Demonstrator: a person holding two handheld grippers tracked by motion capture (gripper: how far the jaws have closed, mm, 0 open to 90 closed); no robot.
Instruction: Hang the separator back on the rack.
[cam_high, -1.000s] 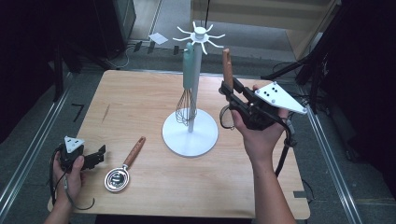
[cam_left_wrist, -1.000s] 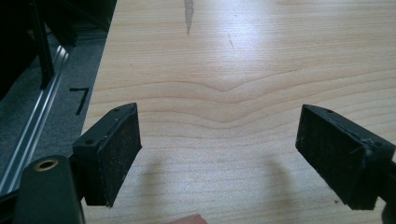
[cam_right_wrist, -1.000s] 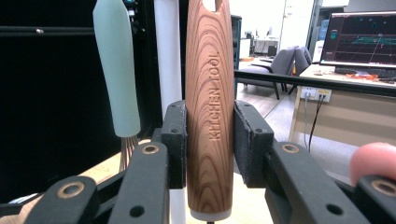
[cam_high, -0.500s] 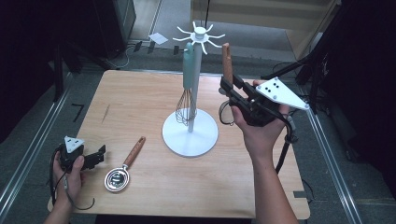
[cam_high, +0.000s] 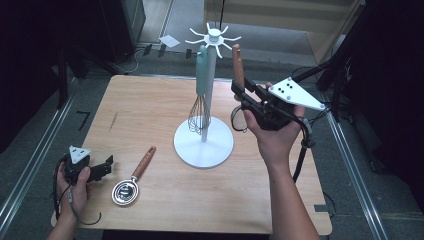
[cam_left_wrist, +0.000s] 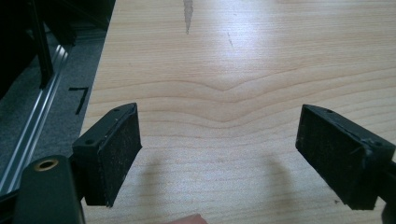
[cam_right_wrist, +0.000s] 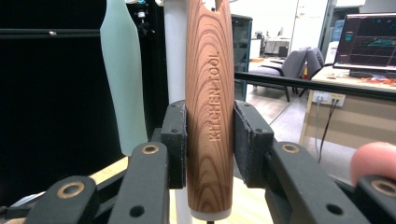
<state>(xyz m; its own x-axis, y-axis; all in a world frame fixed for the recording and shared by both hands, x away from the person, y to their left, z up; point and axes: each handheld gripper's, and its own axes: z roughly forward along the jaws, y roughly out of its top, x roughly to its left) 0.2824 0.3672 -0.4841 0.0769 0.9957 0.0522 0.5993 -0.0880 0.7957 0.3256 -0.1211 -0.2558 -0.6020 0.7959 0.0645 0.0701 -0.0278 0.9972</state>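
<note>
Here, the right gripper (cam_high: 239, 92) is clamped on a wooden handle (cam_high: 237, 66), and its two flat black pads squeeze the handle from both sides in the right gripper view (cam_right_wrist: 210, 140). The handle (cam_right_wrist: 209, 107) is smooth brown wood with wavy grain lines, round and long, with the words KITCHEN TOOL pressed into it, and it stands straight up. It has a small white band at its bottom end. The handle is held up in the air just to the right of the white stand (cam_high: 204, 141), close to the thin spokes at the stand's top. The stand has a round flat base, a tall thin pole and little arms that spread out like a star. A whisk (cam_high: 199, 97) hangs on the stand, right beside the pole, with a soft pale green handle and a bunch of thin wire loops below. A shiny round metal measuring spoon (cam_high: 131, 181) with a short wooden handle lies flat on the table (cam_high: 150, 110), to the left of the stand's base and nearer the person. The left gripper (cam_high: 102, 167) rests low at the table's near left corner, far to the left of the stand, and its jaws stand wide apart with nothing between them, just bare pale wood with curvy lines (cam_left_wrist: 219, 154). Its pads (cam_left_wrist: 123, 149) are black, flat and a bit rough
</note>
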